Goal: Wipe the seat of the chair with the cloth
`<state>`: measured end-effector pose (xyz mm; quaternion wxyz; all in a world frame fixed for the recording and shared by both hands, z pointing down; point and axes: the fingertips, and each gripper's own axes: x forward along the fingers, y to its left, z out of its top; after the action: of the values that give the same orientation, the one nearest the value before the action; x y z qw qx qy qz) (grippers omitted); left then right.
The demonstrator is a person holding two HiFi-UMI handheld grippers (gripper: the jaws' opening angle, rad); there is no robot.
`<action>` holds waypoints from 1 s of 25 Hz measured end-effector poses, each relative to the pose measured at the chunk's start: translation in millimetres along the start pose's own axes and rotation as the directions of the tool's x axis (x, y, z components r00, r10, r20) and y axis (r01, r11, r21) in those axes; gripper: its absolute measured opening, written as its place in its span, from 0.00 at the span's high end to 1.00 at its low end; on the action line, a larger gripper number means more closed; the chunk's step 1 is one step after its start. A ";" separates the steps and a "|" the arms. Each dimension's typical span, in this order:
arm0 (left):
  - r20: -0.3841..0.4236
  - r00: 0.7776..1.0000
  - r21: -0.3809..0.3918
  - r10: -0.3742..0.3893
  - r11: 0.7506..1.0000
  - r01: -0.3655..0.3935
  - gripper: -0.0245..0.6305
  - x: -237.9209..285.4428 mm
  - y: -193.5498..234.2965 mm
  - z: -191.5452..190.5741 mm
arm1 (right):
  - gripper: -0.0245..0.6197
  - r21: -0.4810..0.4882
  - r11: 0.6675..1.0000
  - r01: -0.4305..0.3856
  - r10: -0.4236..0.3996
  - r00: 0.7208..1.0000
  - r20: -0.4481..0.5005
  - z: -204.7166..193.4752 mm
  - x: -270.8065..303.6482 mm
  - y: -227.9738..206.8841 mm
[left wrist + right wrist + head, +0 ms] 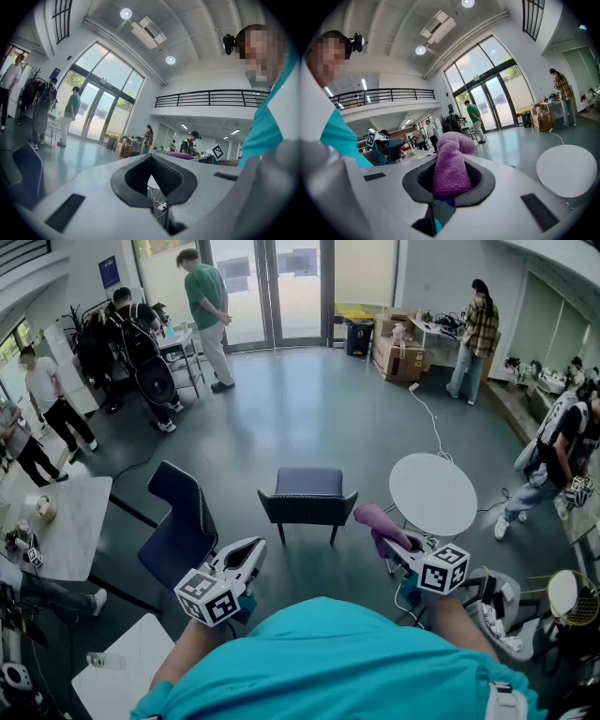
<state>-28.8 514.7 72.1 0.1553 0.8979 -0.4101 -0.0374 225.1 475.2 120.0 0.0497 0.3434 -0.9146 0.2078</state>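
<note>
– Two grippers show low in the head view. Which has the cloth?
– The right gripper (394,545), at lower right, is clamped on the purple cloth (377,519). The left gripper (251,554), at lower left, carries nothing. The dark chair (309,493) stands mid-frame on the floor, well apart from both, with a round white table (433,493) to its right.
– So no wiping yet?
– Not yet, I judge. The cloth needs bringing down to the seat, its loose end laid flat, then drawn across in overlapping strokes.
– And the left gripper view?
– The left gripper (157,187) has its jaws drawn together with nothing between them, only a thin slot showing floor. The cloth (180,155) peeks in at centre right. That gripper could steady the backrest.
– The right gripper view?
– The right gripper (450,187) pinches the cloth (451,164), which bulges upward from the jaws at centre. The table (567,171) sits at lower right.
– Anything unclear?
– The chair is out of both gripper views. The seat is small and foreshortened, so dirt cannot be judged, and the cloth's lower end is buried in the jaws.
</note>
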 end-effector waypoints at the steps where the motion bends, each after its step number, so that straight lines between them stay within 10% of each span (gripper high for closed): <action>1: 0.000 1.000 -0.002 0.000 1.000 0.000 0.98 -0.4 0.8 0.3 | 0.88 0.001 1.000 0.003 -0.003 1.000 0.000 -0.5 0.1 -0.4; 25: 0.006 1.000 0.014 -0.009 1.000 0.009 0.98 74.8 -78.3 -19.1 | 0.88 0.049 0.998 -0.035 0.032 0.998 0.059 4.7 -87.7 -68.5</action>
<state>81.1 511.6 70.4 0.1473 0.9007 -0.4068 -0.0380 336.4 480.1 119.0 0.0108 0.3351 -0.9158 0.2211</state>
